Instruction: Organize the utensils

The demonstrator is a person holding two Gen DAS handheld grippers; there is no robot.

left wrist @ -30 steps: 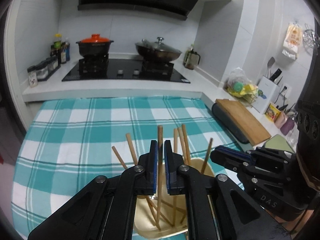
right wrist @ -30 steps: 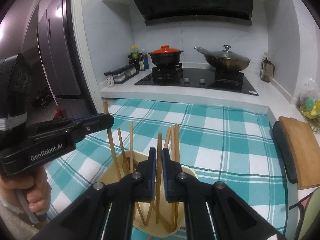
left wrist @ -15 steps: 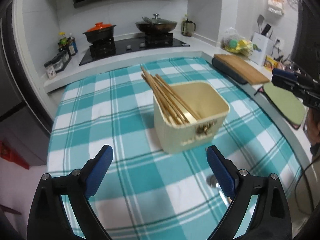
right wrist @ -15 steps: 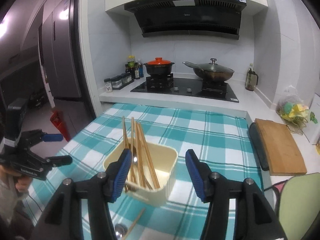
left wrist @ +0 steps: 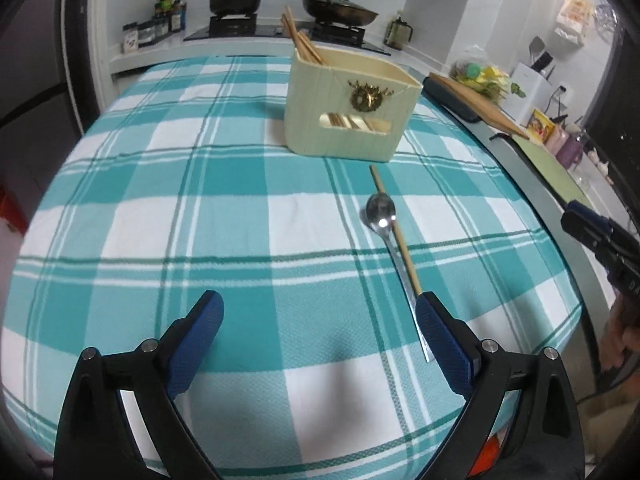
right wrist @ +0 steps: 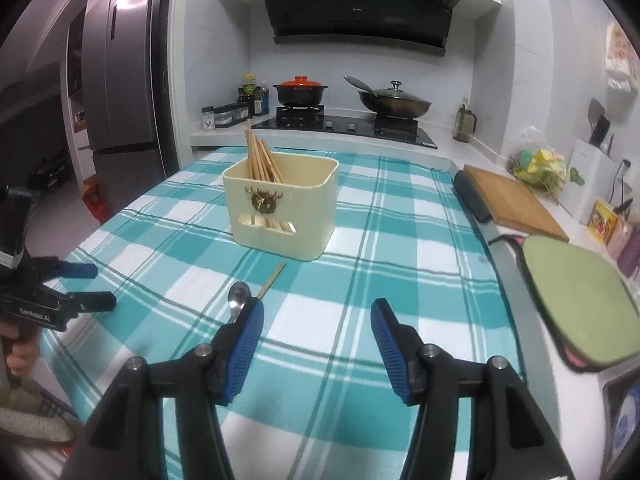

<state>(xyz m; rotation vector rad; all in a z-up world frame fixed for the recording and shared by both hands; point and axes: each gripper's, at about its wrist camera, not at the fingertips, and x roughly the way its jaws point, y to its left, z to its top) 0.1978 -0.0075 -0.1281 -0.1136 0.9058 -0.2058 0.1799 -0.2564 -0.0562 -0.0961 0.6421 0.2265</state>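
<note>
Cream bin (slotted front), wooden chopsticks inside

fingers: black plastic, silver screws at the pivots
pads: blue ribbed rubber
marking: white "GenRobot.AI" on left gripper
hand: bare skin on grip

Indoor light moderate, cool, even. Heavy fisheye bending, dark vignette at corners. Specular glint on spoon bowl; glare streaks on fridge door. Soft shadow beside utensil box. Slight blur, edges softest.
</note>
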